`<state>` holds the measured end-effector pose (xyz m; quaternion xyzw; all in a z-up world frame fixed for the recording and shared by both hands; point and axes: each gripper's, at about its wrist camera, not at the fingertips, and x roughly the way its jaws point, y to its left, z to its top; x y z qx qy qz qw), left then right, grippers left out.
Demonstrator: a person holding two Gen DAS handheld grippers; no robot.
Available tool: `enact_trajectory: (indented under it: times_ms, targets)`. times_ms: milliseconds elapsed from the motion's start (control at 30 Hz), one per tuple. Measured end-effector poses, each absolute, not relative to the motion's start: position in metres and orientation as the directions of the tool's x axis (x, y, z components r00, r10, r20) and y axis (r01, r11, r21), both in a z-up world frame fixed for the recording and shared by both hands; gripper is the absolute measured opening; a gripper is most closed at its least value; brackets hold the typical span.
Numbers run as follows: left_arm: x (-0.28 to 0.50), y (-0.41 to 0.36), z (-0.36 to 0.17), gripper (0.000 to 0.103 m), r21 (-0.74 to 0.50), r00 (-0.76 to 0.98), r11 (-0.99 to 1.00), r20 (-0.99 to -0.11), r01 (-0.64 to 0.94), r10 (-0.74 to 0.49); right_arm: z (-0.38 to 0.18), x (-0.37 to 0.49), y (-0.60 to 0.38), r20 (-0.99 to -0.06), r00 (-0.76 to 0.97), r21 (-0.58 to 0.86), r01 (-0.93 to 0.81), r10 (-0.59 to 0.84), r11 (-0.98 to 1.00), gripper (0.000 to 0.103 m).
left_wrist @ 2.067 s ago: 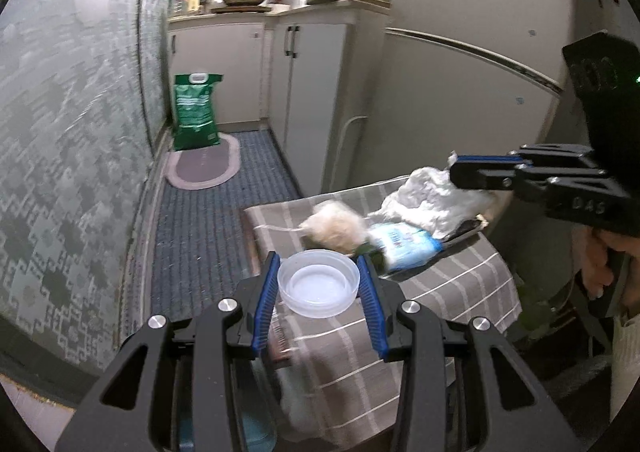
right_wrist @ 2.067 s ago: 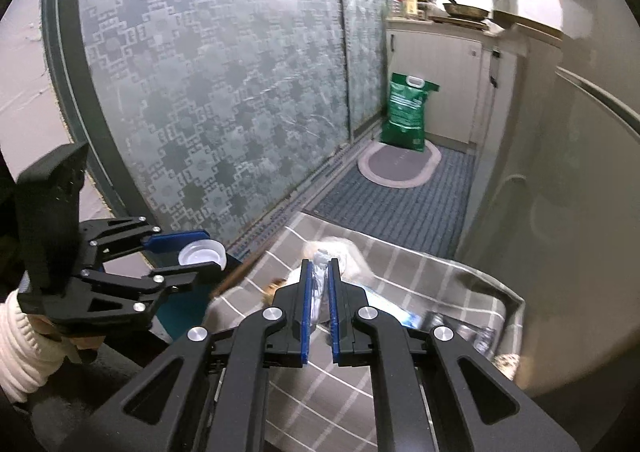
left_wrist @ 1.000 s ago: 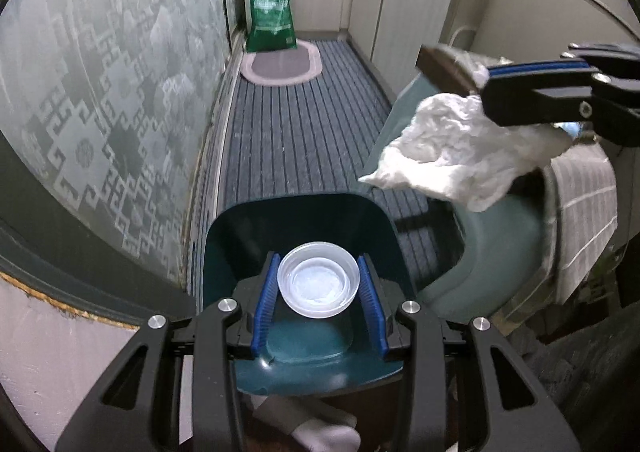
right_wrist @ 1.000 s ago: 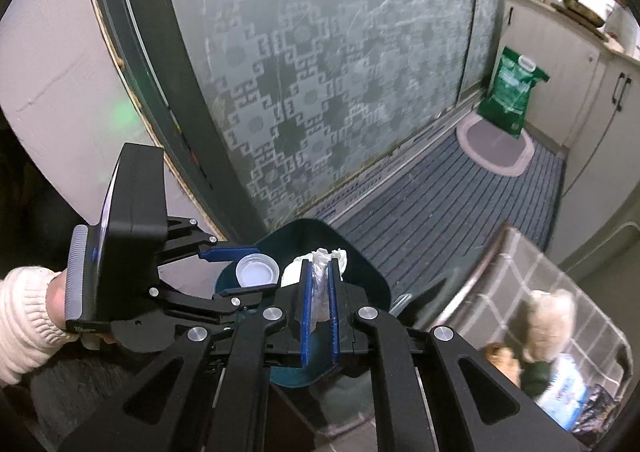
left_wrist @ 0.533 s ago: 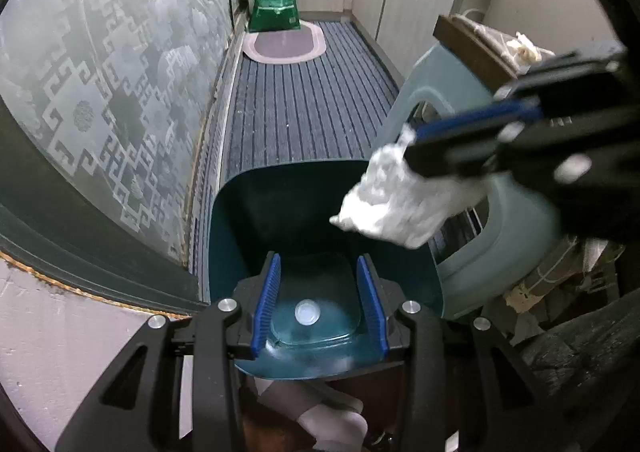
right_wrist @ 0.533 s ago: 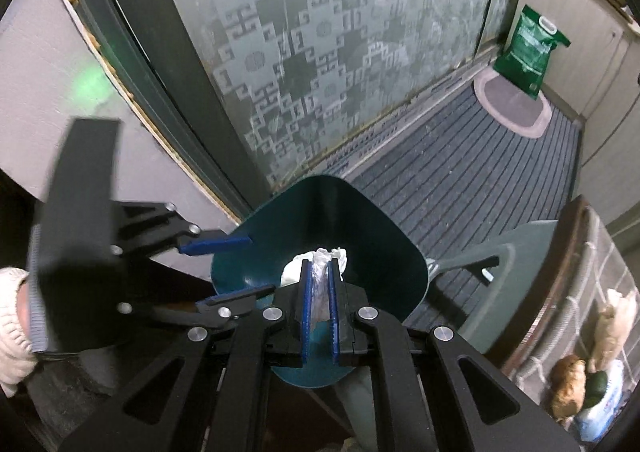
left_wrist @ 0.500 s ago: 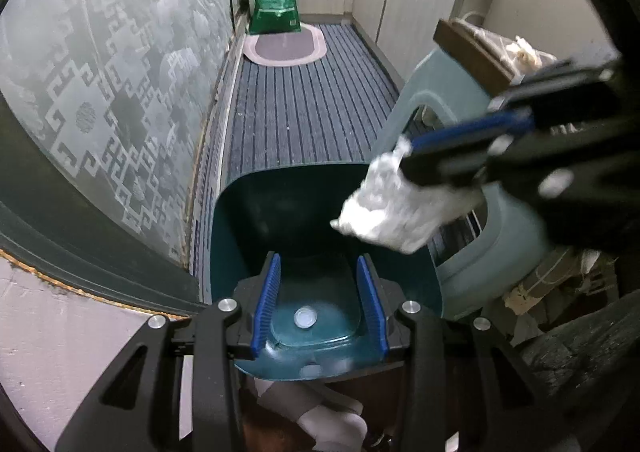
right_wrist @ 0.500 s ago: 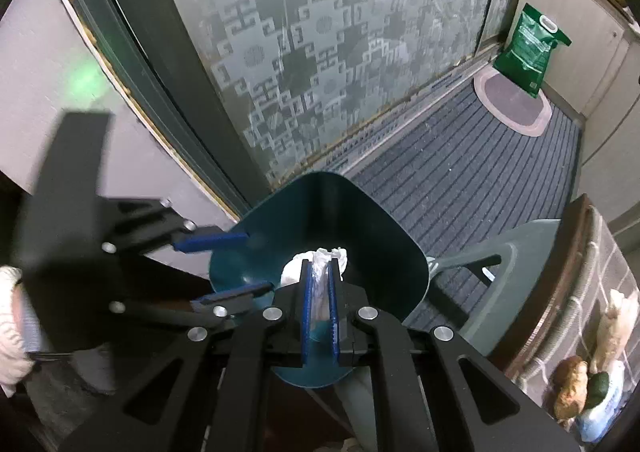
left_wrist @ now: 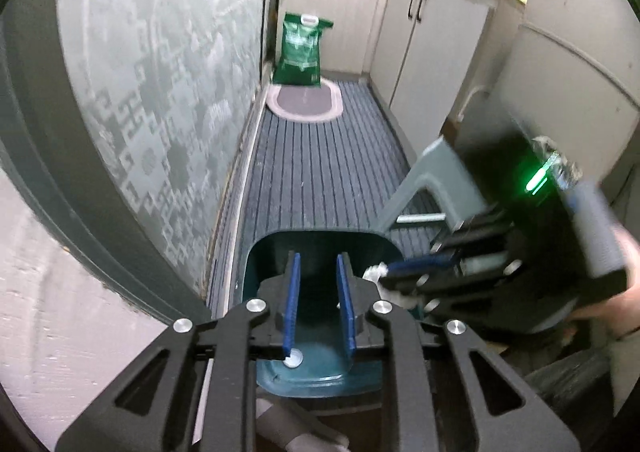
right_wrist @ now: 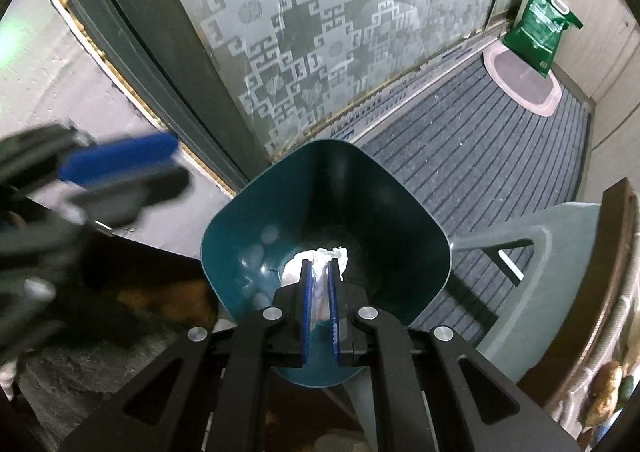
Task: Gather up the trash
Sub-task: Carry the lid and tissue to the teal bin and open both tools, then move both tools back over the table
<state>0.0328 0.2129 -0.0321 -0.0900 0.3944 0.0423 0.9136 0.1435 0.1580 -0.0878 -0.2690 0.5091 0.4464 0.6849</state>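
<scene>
Right wrist view: the right gripper (right_wrist: 319, 308) is clenched on a crumpled white paper wad (right_wrist: 316, 260), which pokes out ahead of its blue pads, directly over the mouth of the dark teal, square-mouthed plastic bin (right_wrist: 420, 228). The wad is inside the bin's opening but not yet let go, so this piece is, by my reading, one release away from being collected.

In the left wrist view, the left gripper (left_wrist: 319, 304) has its jaws parted with nothing between them; it hangs above the near rim of the same bin (left_wrist: 320, 238), and the right gripper sits just to its right, over the bin's right edge. Below and slightly behind the left pad, a small round translucent plastic lid (left_wrist: 293, 357) lies on the bin floor. That item looks done. The right wrist view shows pale round patches on the bin's inner wall to the left of the wad; whether they are reflections or objects I cannot tell.

Work remains. At the far lower right of the right gripper, beyond the grey-green plastic stool (right_wrist: 532, 292), a brownish lump and something green (right_wrist: 612, 392) lie on a surface at the frame's edge, too blurred to identify; likely more trash to fetch.
</scene>
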Motion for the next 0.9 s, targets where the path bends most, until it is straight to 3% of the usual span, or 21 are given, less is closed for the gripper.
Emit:
enact_trajectory:
  times_ms: [100,167,233,400,567,700,767,900]
  targets:
    - [0.027,0.211,-0.015,0.016,-0.138,0.720,0.979,-0.694,-0.151,0.014,-0.096,0.143,0.158,-0.944,0.080,0.080,-0.885,0.319,0.459,0.009]
    - [0.024,0.210,-0.003,0.016,-0.149,0.741,0.977,-0.672,-0.153,0.013,-0.100,0.144,0.159,-0.947,0.086,0.074,-0.881,0.311,0.468,0.029]
    - [0.021,0.209,0.006,0.016,-0.155,0.756,0.976,-0.655,-0.155,0.016,-0.103,0.144,0.159,-0.947,0.090,0.070,-0.879,0.308,0.472,0.036]
    - [0.015,0.205,0.027,0.016,-0.158,0.790,0.975,-0.613,-0.154,0.026,-0.108,0.136,0.163,-0.949,0.071,0.081,-0.886,0.307,0.456,0.038]
    - [0.013,0.202,0.042,0.017,-0.170,0.816,0.974,-0.578,-0.148,0.022,-0.096,0.129,0.162,-0.933,0.057,0.112,-0.892,0.354,0.439,0.050]
    - [0.011,0.198,0.049,0.021,-0.162,0.825,0.976,-0.564,-0.143,0.027,-0.078,0.127,0.156,-0.910,0.065,0.133,-0.891,0.411,0.434,0.053]
    - [0.010,0.195,0.053,0.031,-0.158,0.829,0.977,-0.558,-0.144,0.031,-0.066,0.126,0.149,-0.892,0.071,0.142,-0.894,0.447,0.425,0.053]
    - [0.012,0.190,0.057,0.032,-0.156,0.834,0.978,-0.550,-0.142,0.034,-0.043,0.123,0.135,-0.847,0.076,0.173,-0.897,0.526,0.408,0.055]
